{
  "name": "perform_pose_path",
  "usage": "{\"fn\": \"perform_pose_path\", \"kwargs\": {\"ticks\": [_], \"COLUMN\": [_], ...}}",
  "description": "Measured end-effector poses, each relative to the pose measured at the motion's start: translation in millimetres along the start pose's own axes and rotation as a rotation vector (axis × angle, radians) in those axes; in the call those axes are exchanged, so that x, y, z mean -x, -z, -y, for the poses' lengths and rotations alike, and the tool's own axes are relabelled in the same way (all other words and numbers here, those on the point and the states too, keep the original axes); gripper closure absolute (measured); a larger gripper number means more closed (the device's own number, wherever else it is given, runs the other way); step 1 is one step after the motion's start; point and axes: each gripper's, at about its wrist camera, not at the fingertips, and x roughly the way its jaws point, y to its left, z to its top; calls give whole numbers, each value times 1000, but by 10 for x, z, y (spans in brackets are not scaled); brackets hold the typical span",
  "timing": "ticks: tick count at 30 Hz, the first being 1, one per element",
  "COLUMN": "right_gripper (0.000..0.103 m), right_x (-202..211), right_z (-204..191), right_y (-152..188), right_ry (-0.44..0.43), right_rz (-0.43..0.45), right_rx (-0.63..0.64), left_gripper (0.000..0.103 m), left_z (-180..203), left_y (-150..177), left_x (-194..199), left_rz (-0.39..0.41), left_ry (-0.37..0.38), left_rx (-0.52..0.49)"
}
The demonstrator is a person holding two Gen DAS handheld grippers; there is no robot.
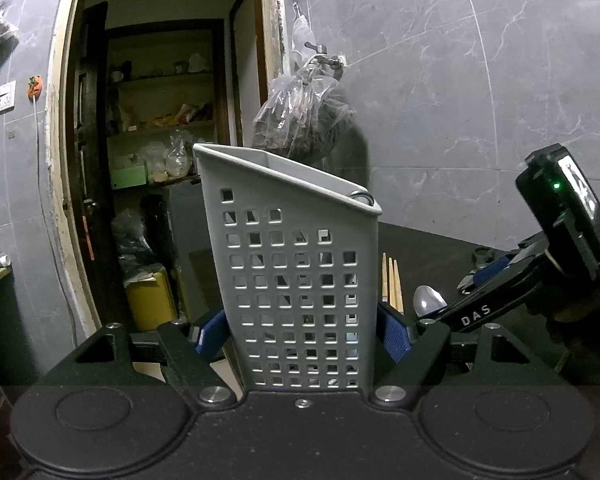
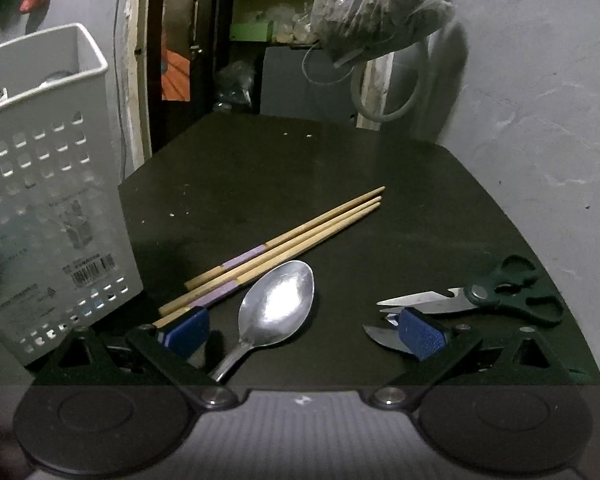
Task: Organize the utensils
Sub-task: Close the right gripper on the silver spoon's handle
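My left gripper (image 1: pixel 302 336) is shut on a grey perforated utensil holder (image 1: pixel 296 264), its blue pads pressing both side walls. The holder stands upright, and a metal loop (image 1: pixel 362 197) shows at its rim. It also appears at the left of the right wrist view as the holder (image 2: pixel 48 184). My right gripper (image 2: pixel 304 332) hangs open low over the dark table (image 2: pixel 260 160). A steel spoon (image 2: pixel 278 304) lies between its fingers with the handle toward me, touching neither pad. Three wooden chopsticks (image 2: pixel 292 236) lie just left of the spoon. Green-handled scissors (image 2: pixel 500 294) lie with their blades apart by the right finger.
A plastic bag (image 2: pixel 380 4) of dark stuff hangs from a wall tap above the table's far edge. Behind it an open doorway (image 1: pixel 160 120) shows cluttered shelves. A grey marble wall (image 1: pixel 460 100) runs along the right. The table's left edge lies near the holder.
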Motion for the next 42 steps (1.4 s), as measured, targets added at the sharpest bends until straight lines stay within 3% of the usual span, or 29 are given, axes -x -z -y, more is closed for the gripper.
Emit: {"fn": "perform_pose_path", "kwargs": {"ticks": [6,12,14,19,21,42], "right_gripper": [1,14,20,50,57,61], "right_x": [-91,-182,-189,-166,-163,-106], "right_z": [40,149,157,149,133,363], "right_y": [-54,-91,-94,-102,-108,-39], "right_ry": [-21,-57,-59,-93,-95,-140], "right_rz": [8,-7,-2,0,-1,8], "right_rx": [4,-54,-50,-51,-48,-180], "left_gripper": [24,24,24,24,24,24], "left_z": [1,1,1,-11,3,4], "left_y": [1,2,3,1,3,5], "left_x": [0,-1,-1,0,-2,-4], "left_rz": [0,1,0,0,0,0], "left_ry": [0,0,0,0,0,0], "left_rx": [-1,-1,0,0,-1,-1]}}
